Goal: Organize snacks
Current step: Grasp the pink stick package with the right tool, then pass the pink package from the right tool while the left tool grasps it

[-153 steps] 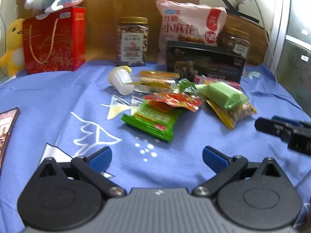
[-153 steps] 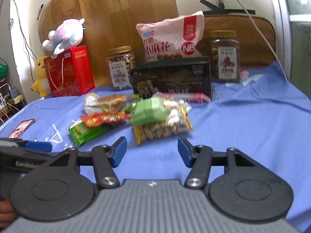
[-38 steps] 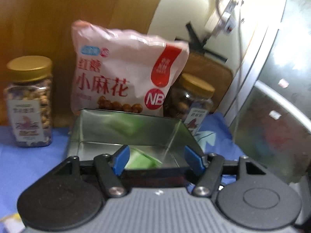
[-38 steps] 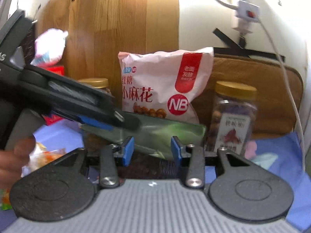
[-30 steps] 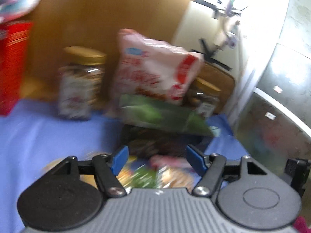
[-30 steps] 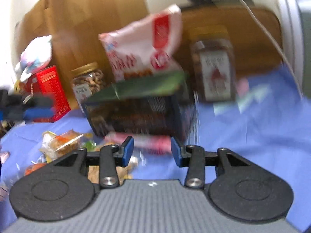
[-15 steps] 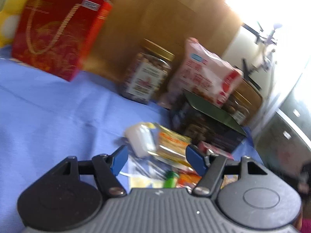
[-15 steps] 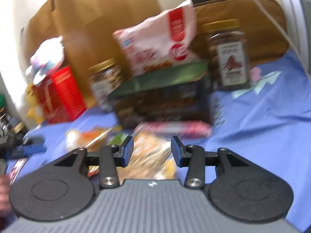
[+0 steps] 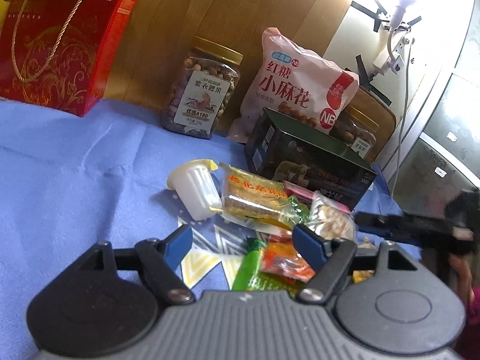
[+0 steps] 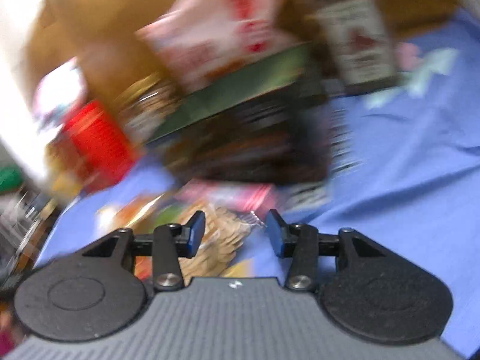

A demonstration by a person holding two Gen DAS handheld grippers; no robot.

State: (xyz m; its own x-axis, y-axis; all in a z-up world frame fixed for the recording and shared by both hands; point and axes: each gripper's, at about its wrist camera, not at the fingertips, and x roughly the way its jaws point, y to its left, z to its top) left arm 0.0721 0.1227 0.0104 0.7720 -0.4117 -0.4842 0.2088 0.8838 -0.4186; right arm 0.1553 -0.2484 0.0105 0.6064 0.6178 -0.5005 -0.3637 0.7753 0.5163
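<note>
A pile of small snack packets lies on the blue cloth in front of an open dark tin box (image 9: pixel 309 162). In the pile are a white jelly cup (image 9: pixel 196 192), a yellow cracker packet (image 9: pixel 255 201), a clear peanut bag (image 9: pixel 331 217), a red-orange packet (image 9: pixel 285 259) and a green packet (image 9: pixel 250 270). My left gripper (image 9: pixel 243 244) is open and empty, just above the near edge of the pile. My right gripper (image 10: pixel 235 234) is open and empty over the peanut bag (image 10: pixel 222 240); that view is motion-blurred. The right gripper also shows at the right of the left wrist view (image 9: pixel 420 225).
Along the back wall stand a red gift box (image 9: pixel 60 39), a nut jar (image 9: pixel 204 90), a pink snack bag (image 9: pixel 300 87) and a second jar (image 9: pixel 360 132). The dark tin (image 10: pixel 246 138) stands between the pile and them.
Both grippers have drawn back from over the open tin and dropped toward the snack pile. The left view has swung left and down; the right gripper is moving fast.
</note>
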